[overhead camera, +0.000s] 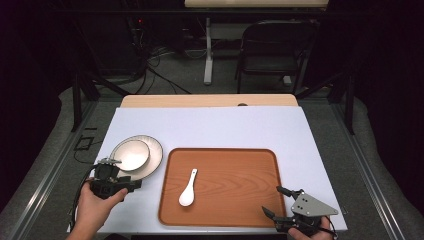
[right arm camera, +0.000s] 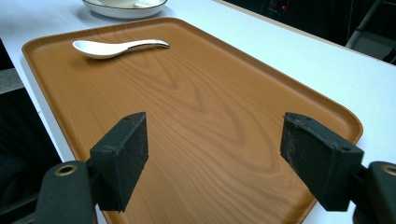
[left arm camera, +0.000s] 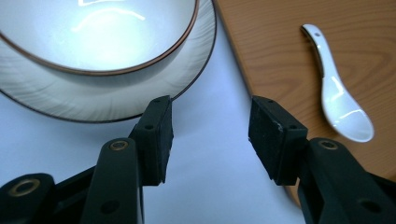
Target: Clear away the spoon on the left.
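A: Where's my left tongs (left arm camera: 210, 135)?

B: Jaws wide, gripping nothing, just short of the plate (left arm camera: 196, 70) carrying the bowl (left arm camera: 93, 32).

A: Right tongs (right arm camera: 215, 158) gape empty over the tray (right arm camera: 210, 112); spoon (right arm camera: 116, 46) probably lies flat there.

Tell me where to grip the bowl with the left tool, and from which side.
Grip the bowl at its near rim, coming from the near side where the left tool already is, one jaw inside, one outside. It sits upright in the plate, so its thin raised rim probably gives the only hold.
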The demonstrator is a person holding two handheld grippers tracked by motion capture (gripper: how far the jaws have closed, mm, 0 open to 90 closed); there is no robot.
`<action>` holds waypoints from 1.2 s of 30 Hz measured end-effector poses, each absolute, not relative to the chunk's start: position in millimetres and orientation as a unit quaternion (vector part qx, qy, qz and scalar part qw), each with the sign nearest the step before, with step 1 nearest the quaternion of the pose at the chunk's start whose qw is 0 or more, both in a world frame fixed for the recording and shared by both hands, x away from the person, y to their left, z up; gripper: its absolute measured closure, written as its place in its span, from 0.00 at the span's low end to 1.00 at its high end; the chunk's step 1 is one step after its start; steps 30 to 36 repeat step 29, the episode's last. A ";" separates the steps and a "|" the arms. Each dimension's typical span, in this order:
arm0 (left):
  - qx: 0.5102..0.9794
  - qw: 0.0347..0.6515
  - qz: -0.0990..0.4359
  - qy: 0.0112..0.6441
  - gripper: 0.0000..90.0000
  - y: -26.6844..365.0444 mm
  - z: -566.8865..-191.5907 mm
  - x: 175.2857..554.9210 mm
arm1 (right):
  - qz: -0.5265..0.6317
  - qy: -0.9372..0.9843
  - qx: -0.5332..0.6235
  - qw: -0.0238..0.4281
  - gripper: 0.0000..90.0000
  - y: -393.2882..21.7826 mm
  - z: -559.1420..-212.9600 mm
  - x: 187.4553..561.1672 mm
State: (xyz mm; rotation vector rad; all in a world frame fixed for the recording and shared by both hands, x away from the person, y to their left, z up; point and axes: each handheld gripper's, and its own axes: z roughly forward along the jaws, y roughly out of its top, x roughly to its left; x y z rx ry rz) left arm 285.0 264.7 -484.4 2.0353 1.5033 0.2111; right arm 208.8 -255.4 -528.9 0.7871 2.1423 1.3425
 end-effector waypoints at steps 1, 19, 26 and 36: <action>0.763 0.299 0.082 0.567 0.56 266.2 -487.1 282.2 | 0.492 0.784 0.289 0.244 0.25 -255.5 -528.8 208.8; 0.750 0.330 0.142 0.556 0.55 264.1 -513.6 260.5 | 0.491 0.785 0.288 0.245 0.25 -255.4 -528.9 208.8; 0.746 0.347 0.130 0.553 0.54 257.3 -517.5 259.1 | 0.492 0.785 0.288 0.245 0.25 -255.4 -528.9 208.7; 0.743 0.356 0.119 0.554 0.54 253.9 -516.1 259.4 | 0.491 0.785 0.288 0.245 0.25 -255.7 -529.0 208.9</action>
